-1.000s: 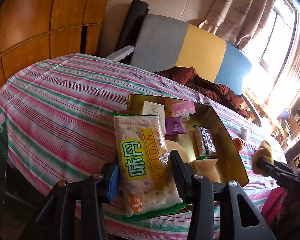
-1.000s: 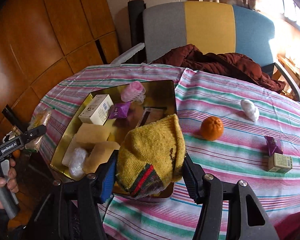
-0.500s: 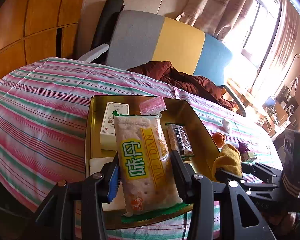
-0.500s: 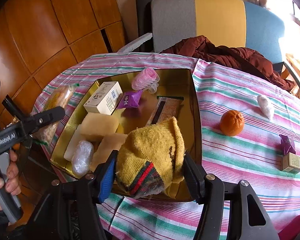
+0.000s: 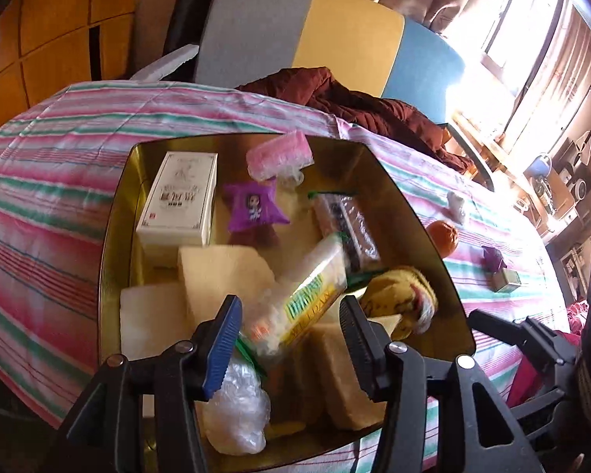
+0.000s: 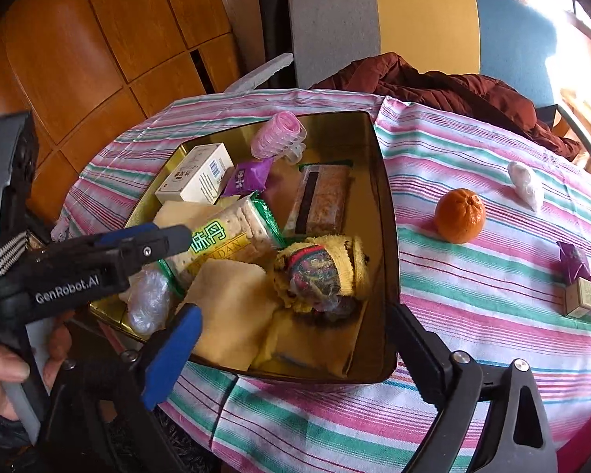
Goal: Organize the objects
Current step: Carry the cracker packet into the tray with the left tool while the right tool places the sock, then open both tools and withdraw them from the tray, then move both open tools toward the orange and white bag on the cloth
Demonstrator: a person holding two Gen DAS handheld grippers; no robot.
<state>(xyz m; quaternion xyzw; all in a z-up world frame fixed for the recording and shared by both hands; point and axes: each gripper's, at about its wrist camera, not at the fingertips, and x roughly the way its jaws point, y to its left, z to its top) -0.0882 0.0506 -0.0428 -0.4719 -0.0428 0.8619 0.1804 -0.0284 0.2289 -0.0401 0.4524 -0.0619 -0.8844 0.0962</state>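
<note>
Both tongs are hovering spread apart over the gold tray [image 6: 386, 197], left tongs [image 5: 287, 339] and right tongs [image 6: 291, 339] gripping nothing. The cracker packet [image 6: 224, 240] and yellow sock [image 6: 323, 268] are lying inside it. Farther along the desk [image 6: 472, 287], an orange [image 6: 459, 216] is sitting.

The tray [image 6: 386, 236] looks like gold metal, glossy enough to mirror its contents. The cracker packet [image 6: 224, 240] is shiny clear plastic film; the small bag [image 6: 147, 301] is crinkled clear plastic. The yellow sock [image 6: 323, 272] is rough knitted wool. The white box [image 5: 179, 197] is matt card. A striped woven cloth [image 6: 472, 276] covers the surface. The orange [image 6: 459, 216] has dimpled peel. The wall panels [image 6: 98, 39] are varnished wood.
</note>
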